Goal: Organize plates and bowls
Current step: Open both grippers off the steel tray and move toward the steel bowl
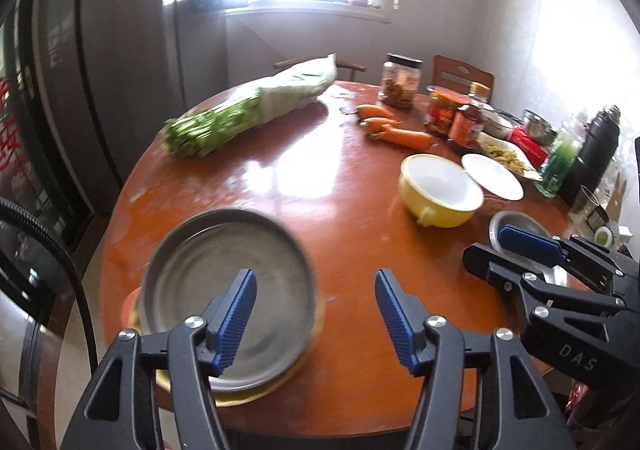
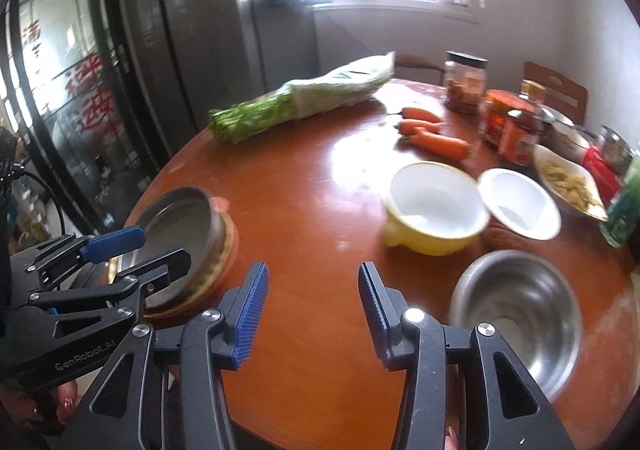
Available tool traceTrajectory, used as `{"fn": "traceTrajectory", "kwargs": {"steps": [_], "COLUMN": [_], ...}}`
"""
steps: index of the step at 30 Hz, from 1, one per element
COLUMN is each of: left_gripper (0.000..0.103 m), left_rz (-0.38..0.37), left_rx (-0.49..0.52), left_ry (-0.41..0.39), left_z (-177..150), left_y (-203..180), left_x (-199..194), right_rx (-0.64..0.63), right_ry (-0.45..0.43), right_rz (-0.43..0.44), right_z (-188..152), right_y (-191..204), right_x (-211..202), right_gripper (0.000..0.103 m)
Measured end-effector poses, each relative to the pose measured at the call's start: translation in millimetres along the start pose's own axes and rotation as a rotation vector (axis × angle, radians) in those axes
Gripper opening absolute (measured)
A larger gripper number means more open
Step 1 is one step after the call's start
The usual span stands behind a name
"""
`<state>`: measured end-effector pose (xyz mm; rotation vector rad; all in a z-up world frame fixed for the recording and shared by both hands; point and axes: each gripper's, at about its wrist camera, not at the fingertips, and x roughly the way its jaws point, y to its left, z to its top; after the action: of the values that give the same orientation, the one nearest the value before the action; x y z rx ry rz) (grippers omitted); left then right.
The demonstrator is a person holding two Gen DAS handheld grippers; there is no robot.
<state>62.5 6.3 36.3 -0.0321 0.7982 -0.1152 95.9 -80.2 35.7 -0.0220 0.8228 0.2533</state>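
Observation:
A grey metal plate [image 1: 228, 290] lies on a stack of plates at the table's near left; it also shows in the right wrist view [image 2: 180, 238]. My left gripper [image 1: 316, 314] is open and empty just above its right side. A yellow bowl [image 1: 440, 189] with a white inside and a white bowl [image 1: 492, 175] sit at mid right. A steel bowl [image 2: 516, 314] stands near the front right. My right gripper [image 2: 312, 314] is open and empty over bare table left of the steel bowl.
On the round wooden table [image 1: 320, 177] lie a bag of greens [image 1: 248, 109] and carrots [image 1: 396, 129]. Jars [image 1: 452, 113], a dish of food [image 1: 504, 153], a green bottle [image 1: 560, 161] and a black flask [image 1: 596, 153] crowd the far right. A dark cabinet [image 1: 60, 89] stands left.

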Motion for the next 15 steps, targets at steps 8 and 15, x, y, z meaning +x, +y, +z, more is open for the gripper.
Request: {"fn": "traceTrajectory", "kwargs": {"steps": [8, 15], "left_gripper": [0.065, 0.065], "left_rz": [-0.073, -0.159], "left_rx": [0.085, 0.124], "left_ry": [0.019, 0.093], "left_z": [13.2, 17.6], "left_y": [-64.3, -115.9], "left_x": [14.9, 47.1], "right_rx": [0.110, 0.216], "right_ry": [-0.027, -0.007], "right_rz": [-0.109, -0.216], "right_z": [-8.5, -24.3], "right_y": [-75.0, -140.3], "right_x": [-27.5, -35.3], "right_gripper": [0.056, 0.057]}}
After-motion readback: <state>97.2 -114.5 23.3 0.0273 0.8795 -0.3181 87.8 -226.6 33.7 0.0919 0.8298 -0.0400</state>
